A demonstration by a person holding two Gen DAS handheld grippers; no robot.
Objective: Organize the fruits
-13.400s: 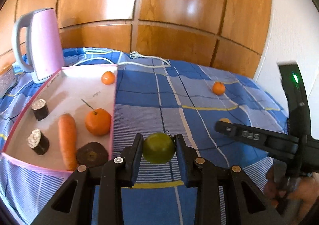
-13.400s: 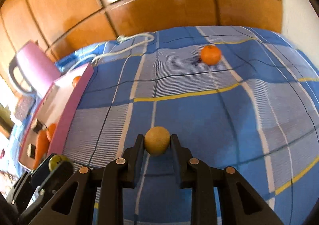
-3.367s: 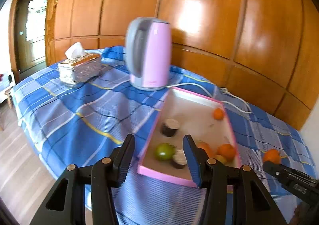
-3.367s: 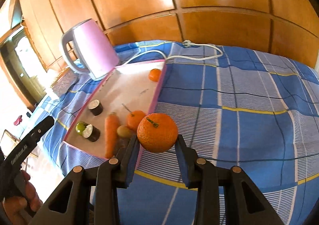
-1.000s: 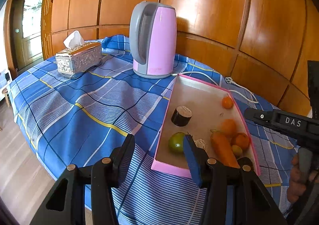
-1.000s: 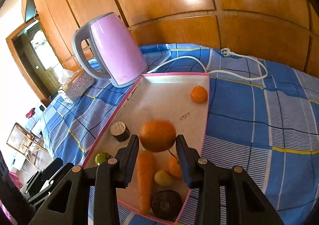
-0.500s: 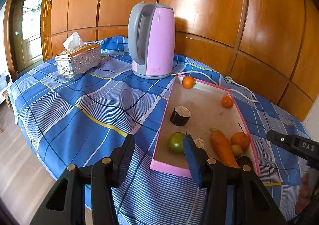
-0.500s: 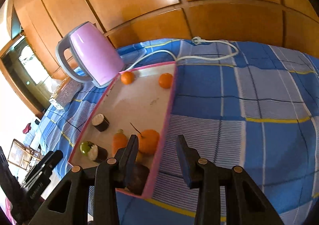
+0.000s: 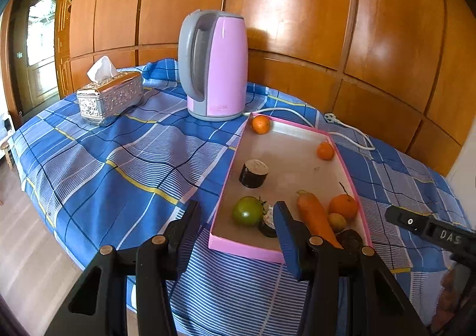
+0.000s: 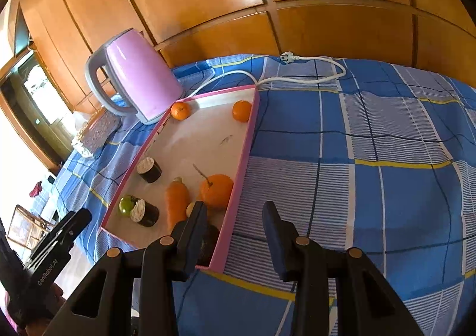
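Note:
A pink tray (image 9: 351, 175) (image 10: 244, 157) lies on the blue checked cloth. In it are two small oranges (image 9: 261, 124) (image 9: 325, 151) at the far end, a stemmed orange (image 9: 343, 206) (image 10: 216, 190), a carrot (image 9: 315, 217) (image 10: 177, 202), a green fruit (image 9: 248, 211) (image 10: 126, 205), a small yellowish fruit (image 9: 336, 222) and dark cylinders (image 9: 253, 169) (image 10: 145, 212). My left gripper (image 9: 237, 217) is open and empty, short of the tray's near left corner. My right gripper (image 10: 234, 211) is open and empty above the tray's near right edge.
A pink kettle (image 9: 214, 68) (image 10: 136, 83) stands behind the tray, its white cord (image 10: 297, 74) trailing over the cloth. A silver tissue box (image 9: 108, 98) sits far left. The table edge drops to wooden floor (image 9: 26, 246) at the left. Wood panelling lines the back.
The orange seen between the right fingers a second ago now rests in the tray's far corner by the kettle. The right gripper has drawn back to the tray's near right edge. The left gripper stays put.

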